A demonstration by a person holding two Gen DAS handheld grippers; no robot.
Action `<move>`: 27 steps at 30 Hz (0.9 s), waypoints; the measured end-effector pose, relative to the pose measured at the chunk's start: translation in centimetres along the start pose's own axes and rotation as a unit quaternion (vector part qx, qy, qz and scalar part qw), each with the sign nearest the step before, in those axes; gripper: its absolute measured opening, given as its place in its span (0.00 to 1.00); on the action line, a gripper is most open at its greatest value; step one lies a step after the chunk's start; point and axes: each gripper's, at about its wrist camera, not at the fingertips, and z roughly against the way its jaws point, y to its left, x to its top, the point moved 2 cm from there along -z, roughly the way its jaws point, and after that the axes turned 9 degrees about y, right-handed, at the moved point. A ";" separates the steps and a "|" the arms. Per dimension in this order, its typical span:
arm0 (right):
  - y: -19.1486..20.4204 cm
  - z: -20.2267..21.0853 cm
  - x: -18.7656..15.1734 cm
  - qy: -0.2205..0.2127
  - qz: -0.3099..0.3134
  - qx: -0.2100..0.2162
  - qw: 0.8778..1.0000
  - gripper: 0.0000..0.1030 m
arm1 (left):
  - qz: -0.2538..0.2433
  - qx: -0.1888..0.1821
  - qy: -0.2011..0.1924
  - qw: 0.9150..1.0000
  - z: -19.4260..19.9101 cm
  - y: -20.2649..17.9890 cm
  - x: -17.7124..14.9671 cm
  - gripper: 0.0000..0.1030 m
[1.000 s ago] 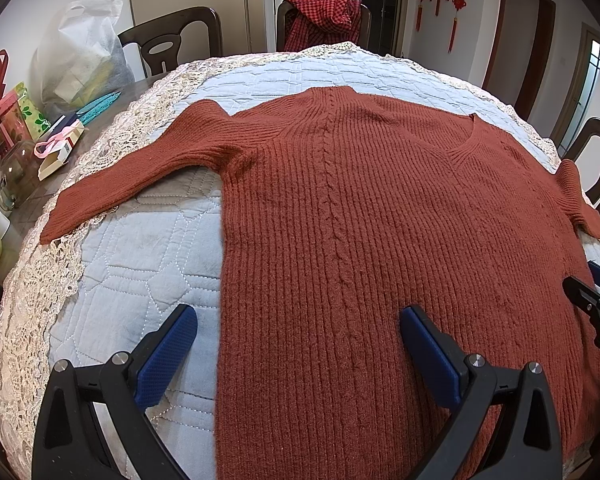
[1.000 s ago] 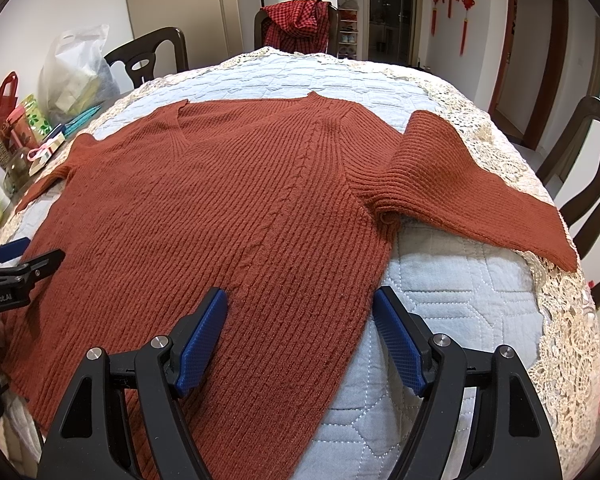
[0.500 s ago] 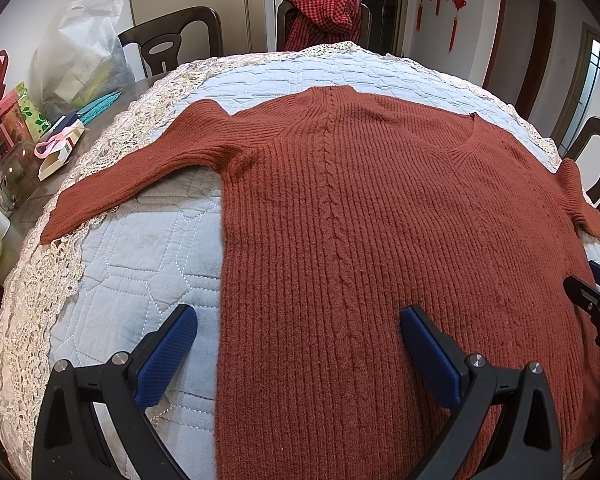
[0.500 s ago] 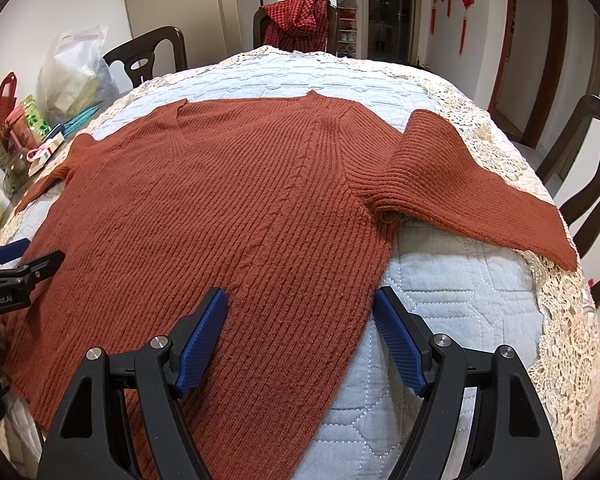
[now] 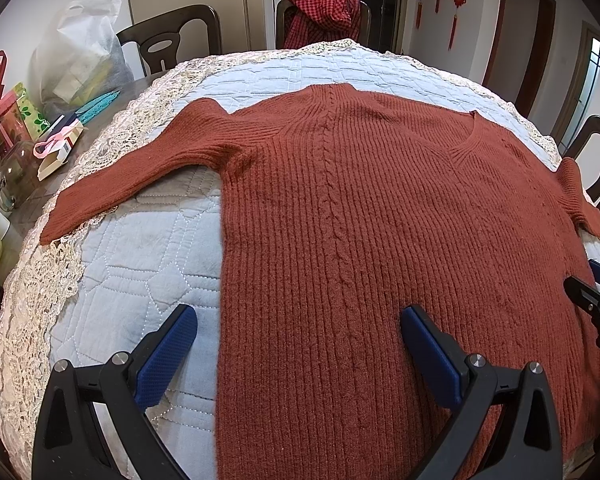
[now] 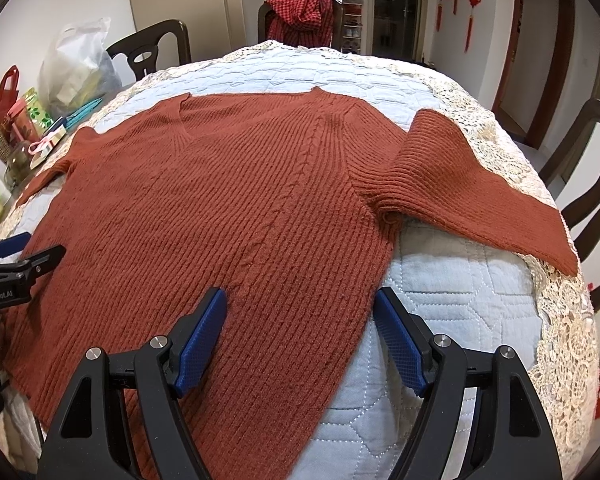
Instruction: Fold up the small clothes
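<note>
Both wrist views low, near hem, facing across sweater (image 5: 380, 220), apparently level.

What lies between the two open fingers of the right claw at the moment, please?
In the right wrist view, the right claw straddles the red sweater's side edge, with a strip of the quilted table cover beside it.

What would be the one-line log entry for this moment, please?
stage: before first fold | sweater: flat on quilted cover, sleeves spread | left gripper: open, empty | right gripper: open, empty
</note>
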 end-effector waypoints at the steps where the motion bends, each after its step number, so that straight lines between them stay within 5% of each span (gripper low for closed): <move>1: 0.0 0.0 0.0 0.000 -0.001 0.000 1.000 0.74 | 0.000 0.000 0.000 1.000 0.0 0.0 0.0 1.00; 27: -0.3 0.4 -0.5 -0.004 -0.015 0.009 1.000 0.74 | 0.000 -0.005 -0.004 1.000 0.1 0.2 -0.3 1.00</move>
